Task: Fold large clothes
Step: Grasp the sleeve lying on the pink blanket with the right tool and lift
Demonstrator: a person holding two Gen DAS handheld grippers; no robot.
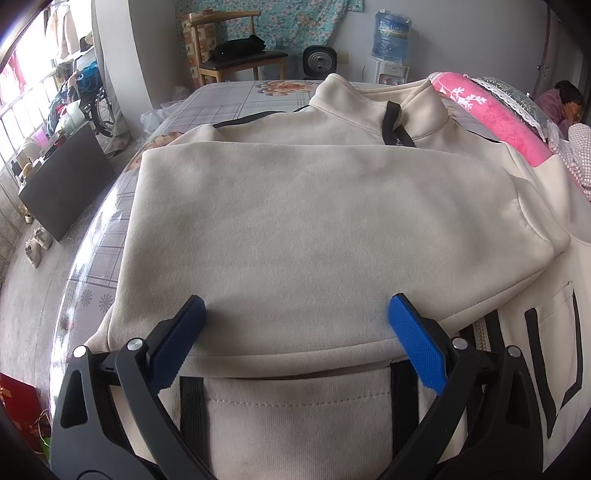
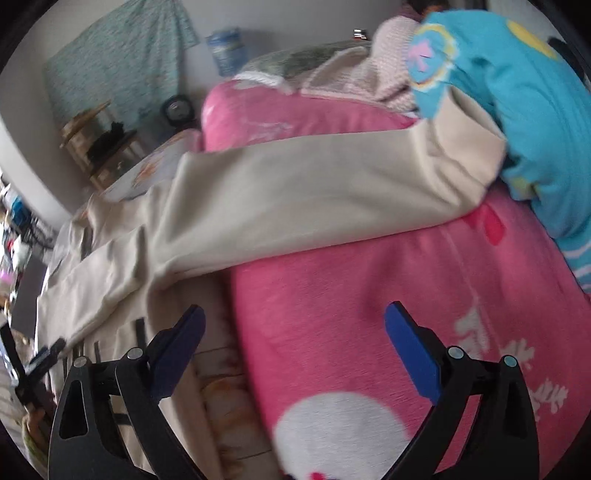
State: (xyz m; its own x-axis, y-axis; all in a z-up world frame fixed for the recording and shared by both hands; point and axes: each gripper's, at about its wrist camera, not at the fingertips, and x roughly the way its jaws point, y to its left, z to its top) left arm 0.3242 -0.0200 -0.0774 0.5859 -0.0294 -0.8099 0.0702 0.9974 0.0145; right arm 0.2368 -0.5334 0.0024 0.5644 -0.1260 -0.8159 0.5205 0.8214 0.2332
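Two grippers are over the bed, and both stand wide open with nothing between their blue pads. The left gripper (image 1: 295,314) hangs just above the big cream-white fleece jacket with black trim (image 1: 295,229), which lies spread on the grey checked bed sheet (image 1: 110,229) right under and ahead of it. One side of the jacket is already folded across its middle. The right gripper (image 2: 291,325) is over the fluffy pink blanket with white shapes (image 2: 369,314). The jacket's long cream sleeve (image 2: 314,192) lies ahead of it, draped up over that blanket.

What could go wrong? I think the sleeve could catch on the soft pink blanket when it is pulled, and drag it along. The sleeve's far end also sits against a bright blue bundle of cloth (image 2: 517,110), so that could get tugged too. If the right gripper pinches blanket and sleeve together, the fold will come out lumpy. The picture from that gripper is blurry, so aiming may be hard.

Containers: a blue water jug (image 1: 391,33) stands far ahead of the left gripper; I cannot tell how full it is
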